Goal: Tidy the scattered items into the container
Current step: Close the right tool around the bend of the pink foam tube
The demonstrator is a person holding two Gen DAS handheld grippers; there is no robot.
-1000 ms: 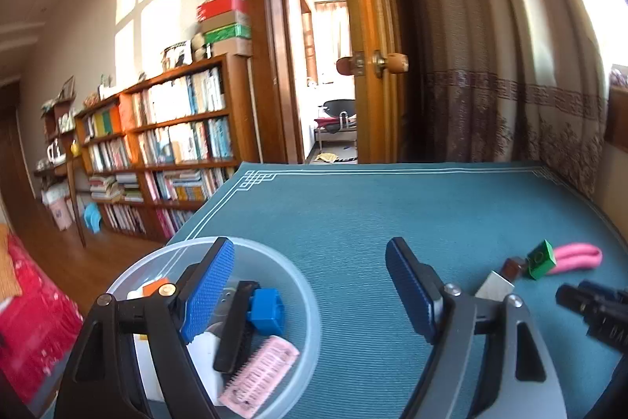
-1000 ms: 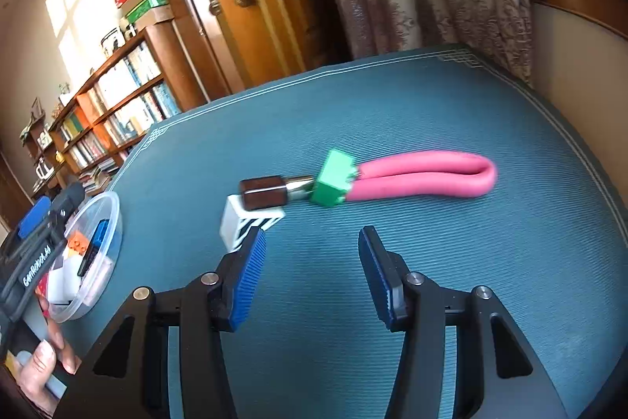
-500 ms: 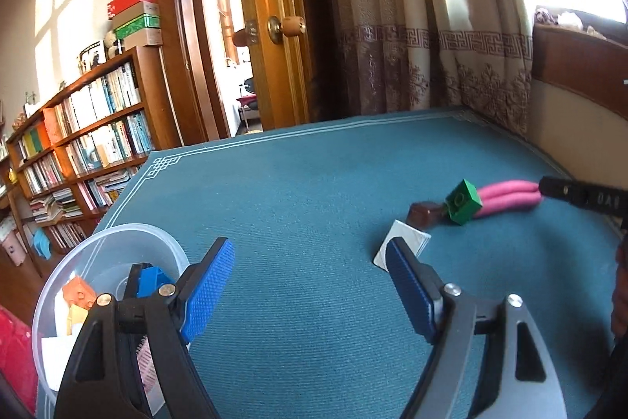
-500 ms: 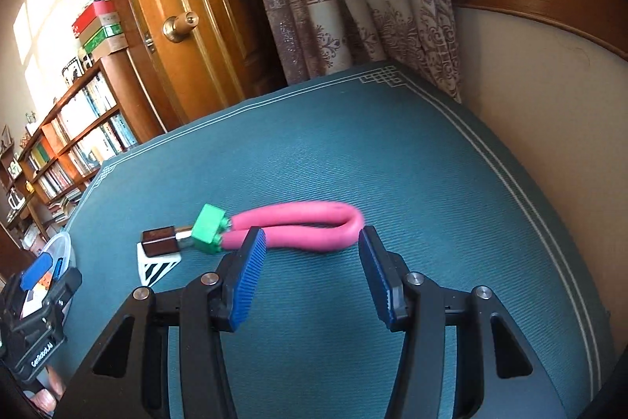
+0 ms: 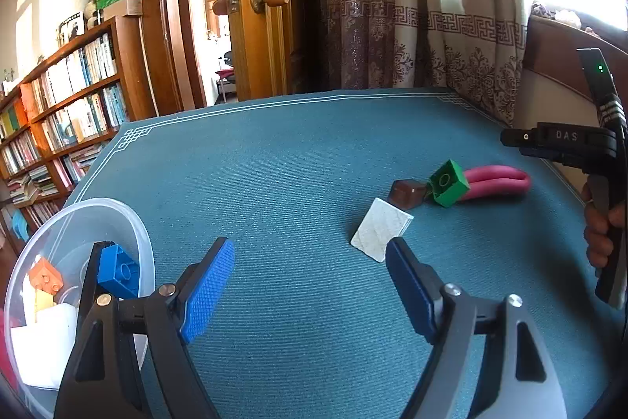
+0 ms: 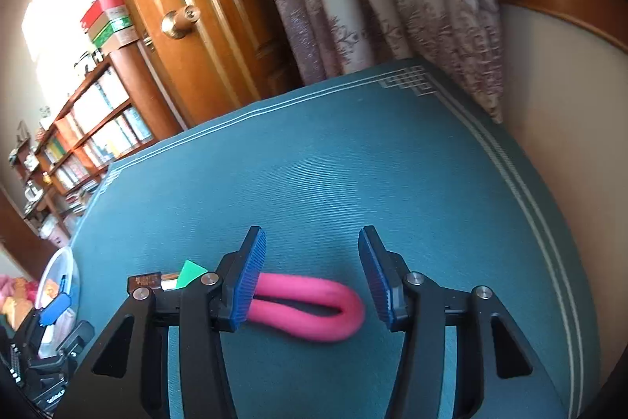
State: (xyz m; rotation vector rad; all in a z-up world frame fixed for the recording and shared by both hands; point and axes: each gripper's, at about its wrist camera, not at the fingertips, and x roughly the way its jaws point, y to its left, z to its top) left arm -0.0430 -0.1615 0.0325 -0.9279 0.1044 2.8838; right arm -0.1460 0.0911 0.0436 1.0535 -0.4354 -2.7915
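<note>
Left gripper (image 5: 310,285) spread wide over teal woven table mat (image 5: 298,163), holding nothing. Beside it, at left, clear round plastic container (image 5: 117,211) with blue toy brick (image 5: 117,269) and orange toy brick (image 5: 45,275) inside. Right gripper (image 6: 310,275) wide open, empty, blue pads straddling folded pink foam tube (image 6: 310,305) lying flat. Further off: white square tile (image 5: 380,228), brown cube (image 5: 406,193), green toy brick (image 5: 447,183) touching the tube's end.

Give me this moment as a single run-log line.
left gripper: open, empty, near bowl | right gripper: open, straddling pink loop | loose: green block, white tile
</note>
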